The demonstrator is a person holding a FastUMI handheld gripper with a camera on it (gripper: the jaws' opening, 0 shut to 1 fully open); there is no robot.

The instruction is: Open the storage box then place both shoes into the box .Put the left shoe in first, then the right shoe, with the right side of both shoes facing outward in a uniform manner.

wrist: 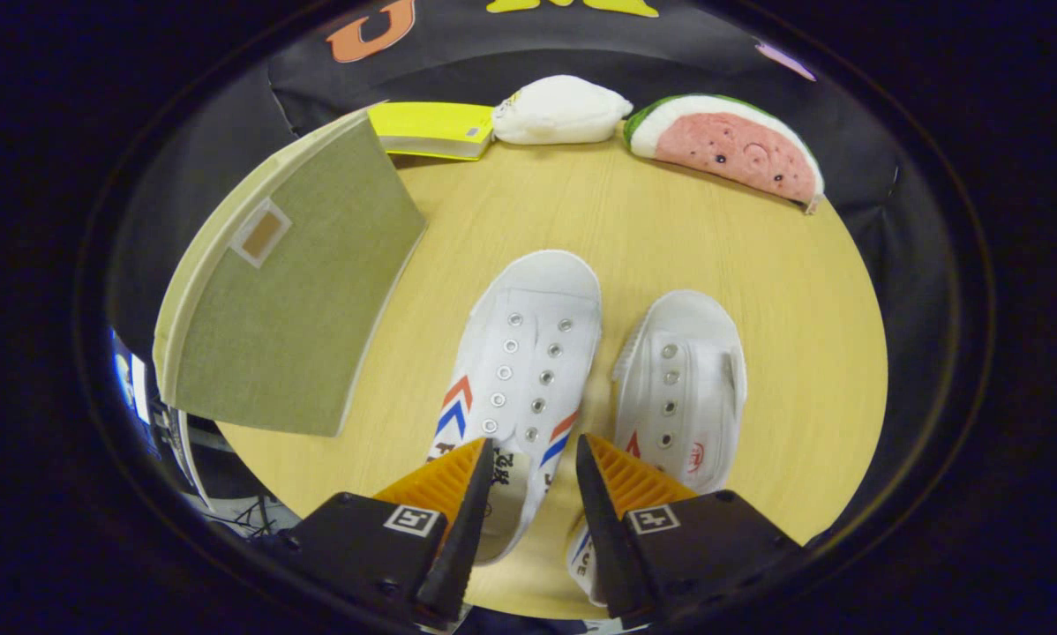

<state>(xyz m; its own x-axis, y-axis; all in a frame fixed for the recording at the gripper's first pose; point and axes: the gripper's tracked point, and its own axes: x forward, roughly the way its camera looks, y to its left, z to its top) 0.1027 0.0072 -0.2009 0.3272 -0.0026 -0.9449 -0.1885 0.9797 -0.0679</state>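
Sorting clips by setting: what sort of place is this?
Likely a staged recording booth, not a home: a round wooden table against black cloth, with plush watermelon and shoes as props.

Bare table (670, 238) beyond 2 shoes (528, 353); storage box (290, 291) blocks the left

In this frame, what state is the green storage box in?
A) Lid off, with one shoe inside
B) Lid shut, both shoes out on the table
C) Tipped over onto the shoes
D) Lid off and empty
B: the storage box stands shut beside the shoes, and both the left shoe and the right shoe lie on the table, with the open gripper above the left shoe's opening.
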